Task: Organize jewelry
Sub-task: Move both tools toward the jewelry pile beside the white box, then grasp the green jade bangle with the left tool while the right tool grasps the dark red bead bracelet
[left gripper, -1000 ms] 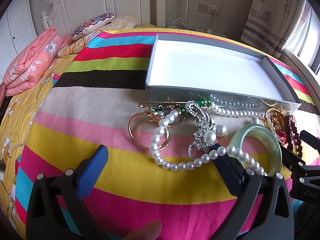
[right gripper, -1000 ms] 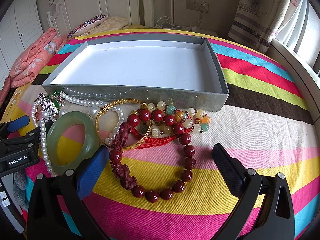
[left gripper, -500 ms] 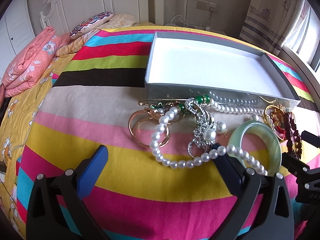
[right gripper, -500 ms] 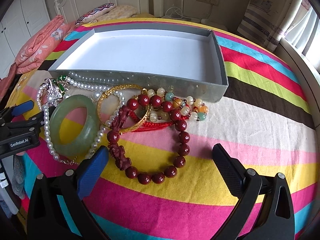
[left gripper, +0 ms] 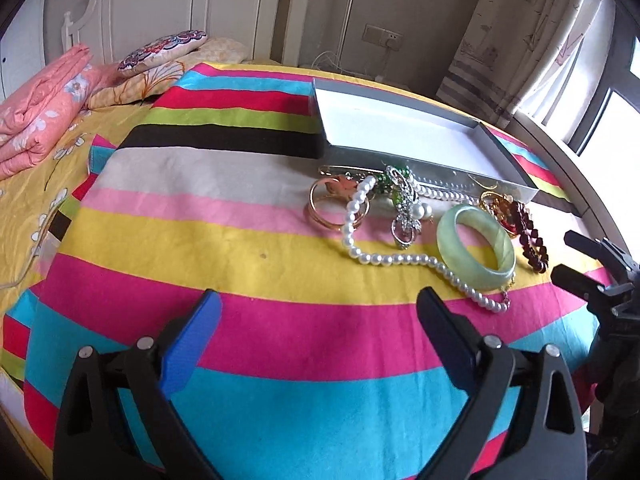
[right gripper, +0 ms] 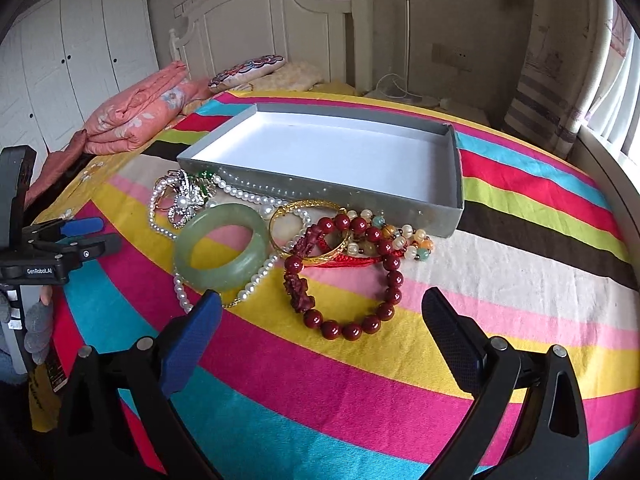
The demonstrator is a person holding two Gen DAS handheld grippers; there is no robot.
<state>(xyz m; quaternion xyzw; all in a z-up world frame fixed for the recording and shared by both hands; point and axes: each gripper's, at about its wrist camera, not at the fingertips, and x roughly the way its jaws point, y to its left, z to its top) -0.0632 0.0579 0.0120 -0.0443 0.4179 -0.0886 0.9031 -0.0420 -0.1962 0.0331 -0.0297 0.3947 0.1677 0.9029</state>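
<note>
A heap of jewelry lies on a striped bedspread against the near wall of a grey box, whose white inside holds nothing. In the right wrist view the heap sits mid-frame: a green jade bangle at centre left with a pearl necklace looping around and under it, a gold bangle touching a dark red bead bracelet, and pale mixed beads just beside the box corner. The right gripper hangs above the cloth at the bottom of that frame, fingers spread wide, holding nothing. Only this view shows the left gripper from the side, at the left edge, and white wardrobe doors upper left. The left wrist view pushes the heap to the right of centre and alone shows a rose-gold bangle clearly, left of a rhinestone brooch; here the red beads are half hidden behind the jade. The left gripper is likewise spread and empty over the cloth.
</note>
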